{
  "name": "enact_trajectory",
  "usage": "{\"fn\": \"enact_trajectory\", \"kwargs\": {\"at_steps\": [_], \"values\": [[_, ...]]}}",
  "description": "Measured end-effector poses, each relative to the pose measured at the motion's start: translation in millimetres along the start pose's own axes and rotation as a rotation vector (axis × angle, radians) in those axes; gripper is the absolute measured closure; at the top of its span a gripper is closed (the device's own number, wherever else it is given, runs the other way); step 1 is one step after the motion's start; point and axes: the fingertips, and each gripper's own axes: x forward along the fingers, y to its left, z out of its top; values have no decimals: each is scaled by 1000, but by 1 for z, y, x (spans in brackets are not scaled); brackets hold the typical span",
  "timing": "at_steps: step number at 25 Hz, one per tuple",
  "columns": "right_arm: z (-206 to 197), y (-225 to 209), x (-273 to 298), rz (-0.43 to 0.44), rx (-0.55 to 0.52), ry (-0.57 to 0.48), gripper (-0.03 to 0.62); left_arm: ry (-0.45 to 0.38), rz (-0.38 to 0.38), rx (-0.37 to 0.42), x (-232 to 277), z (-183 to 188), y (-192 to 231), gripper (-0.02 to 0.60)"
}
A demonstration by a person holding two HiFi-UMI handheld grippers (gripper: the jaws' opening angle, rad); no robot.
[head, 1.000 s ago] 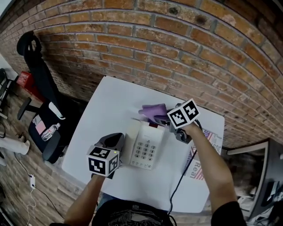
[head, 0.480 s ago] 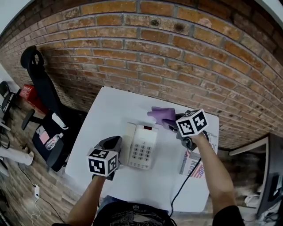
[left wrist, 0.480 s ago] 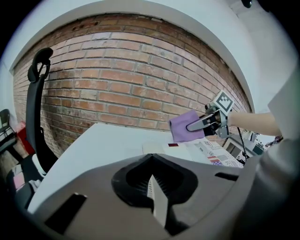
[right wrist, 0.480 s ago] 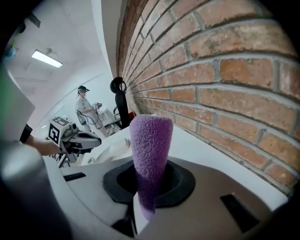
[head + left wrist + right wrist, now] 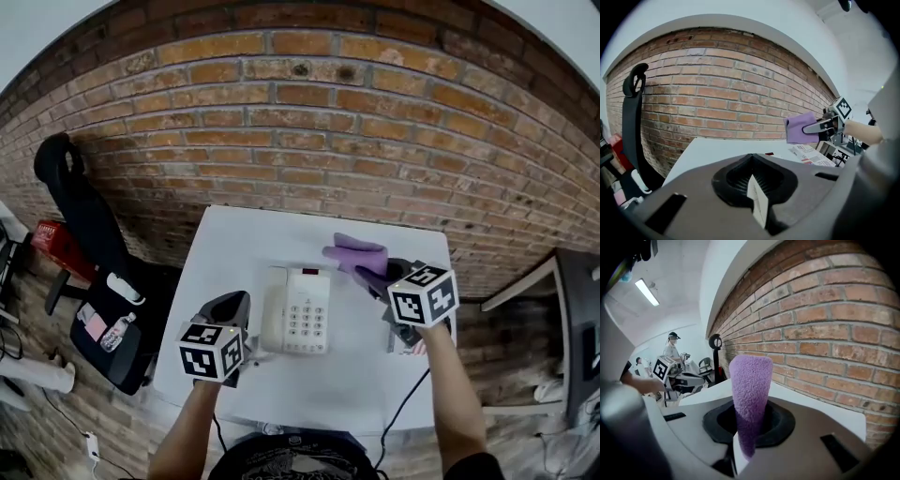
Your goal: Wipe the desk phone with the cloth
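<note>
**Cloth** (image 5: 356,253): a second ago it was at the far end of the phone (image 5: 298,322), over the 12 o'clock edge. It now hangs clear of the phone at its 1 o'clock.

**Right gripper** (image 5: 373,274): it has drawn back with the cloth toward 3 o'clock, from over the phone's far right corner to a spot beside the phone.

**Head view**: the view has swung round. The desk (image 5: 244,253) and phone were skewed in frame and now sit square. More of the brick wall (image 5: 309,112) shows above them.
</note>
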Motion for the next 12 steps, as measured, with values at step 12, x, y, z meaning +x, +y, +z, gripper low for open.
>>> {"fn": "enact_trajectory", "kwargs": {"at_steps": [12], "values": [[-18,85,-73,-252,134,-235,549,-64,-92,50,-63,-1,-6,577]]}}
